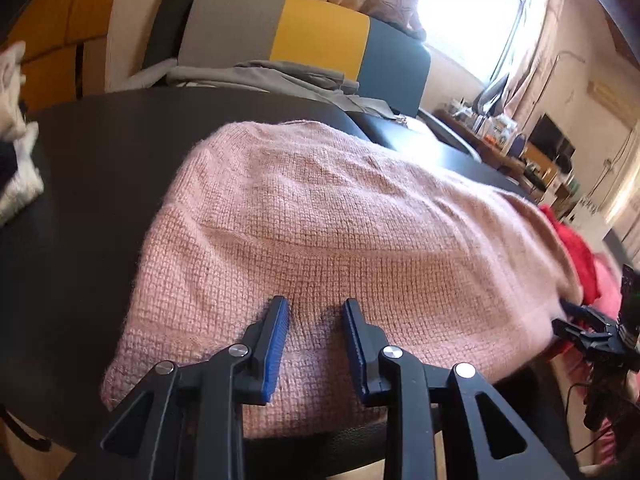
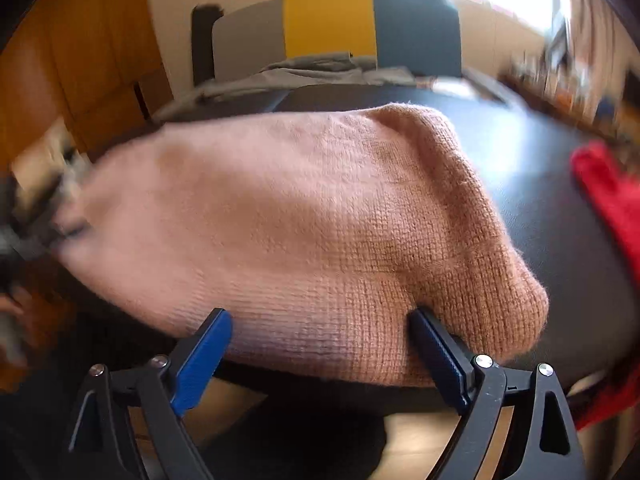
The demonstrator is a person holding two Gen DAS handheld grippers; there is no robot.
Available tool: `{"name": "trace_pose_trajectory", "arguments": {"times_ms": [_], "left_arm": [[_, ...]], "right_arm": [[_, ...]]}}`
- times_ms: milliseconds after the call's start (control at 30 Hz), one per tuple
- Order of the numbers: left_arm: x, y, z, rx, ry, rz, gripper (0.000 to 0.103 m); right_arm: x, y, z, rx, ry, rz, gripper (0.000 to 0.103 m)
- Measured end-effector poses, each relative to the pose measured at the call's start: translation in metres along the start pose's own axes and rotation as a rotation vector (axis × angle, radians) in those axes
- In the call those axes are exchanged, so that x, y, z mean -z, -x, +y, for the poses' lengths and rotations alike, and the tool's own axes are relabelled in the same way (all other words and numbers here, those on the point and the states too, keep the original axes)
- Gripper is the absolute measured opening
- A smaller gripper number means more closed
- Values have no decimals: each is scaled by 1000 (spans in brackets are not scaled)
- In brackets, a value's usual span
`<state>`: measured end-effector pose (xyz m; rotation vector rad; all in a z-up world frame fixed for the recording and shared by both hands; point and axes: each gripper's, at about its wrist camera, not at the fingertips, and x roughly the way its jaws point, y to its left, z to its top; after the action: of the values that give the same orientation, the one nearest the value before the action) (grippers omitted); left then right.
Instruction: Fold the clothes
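A pink knit sweater (image 1: 320, 216) lies folded on the dark table (image 1: 100, 184). My left gripper (image 1: 316, 308) hovers over the sweater's near edge, open, its blue pads (image 1: 276, 332) a narrow gap apart with only knit showing between them. In the right wrist view the same sweater (image 2: 304, 216) bulges at its right fold. My right gripper (image 2: 318, 316) is open wide at the near hem, its fingers (image 2: 436, 348) straddling the fabric edge without pinching it. The right gripper (image 1: 580, 320) also shows at the sweater's right corner in the left wrist view.
A red garment (image 2: 608, 196) lies on the table to the right. A chair with a grey, yellow and blue back (image 1: 316, 36) holds grey clothing (image 1: 272, 76) beyond the table. White clothing (image 1: 16, 168) sits at the left edge.
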<state>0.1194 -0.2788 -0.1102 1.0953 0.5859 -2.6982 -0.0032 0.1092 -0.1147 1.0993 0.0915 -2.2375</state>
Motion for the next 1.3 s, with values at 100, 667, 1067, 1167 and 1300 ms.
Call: {"name": "trace_pose_trajectory", "arguments": {"times_ms": [100, 667, 1067, 1167, 1300], "left_arm": [[-11, 4, -9, -13, -52, 24, 27], [-95, -94, -284, 544, -590, 138, 28], [-90, -166, -298, 435, -619, 280, 28], [-84, -176, -295, 423, -599, 283, 28], [-85, -173, -299, 397, -617, 293, 28]], "right_arm": [[2, 39, -20, -137, -117, -43, 91], [-25, 13, -152, -613, -164, 114, 100], [-51, -18, -104, -1131, 54, 451, 103], [-42, -29, -83, -1065, 158, 562, 103], [-31, -36, -82, -890, 245, 638, 98]]}}
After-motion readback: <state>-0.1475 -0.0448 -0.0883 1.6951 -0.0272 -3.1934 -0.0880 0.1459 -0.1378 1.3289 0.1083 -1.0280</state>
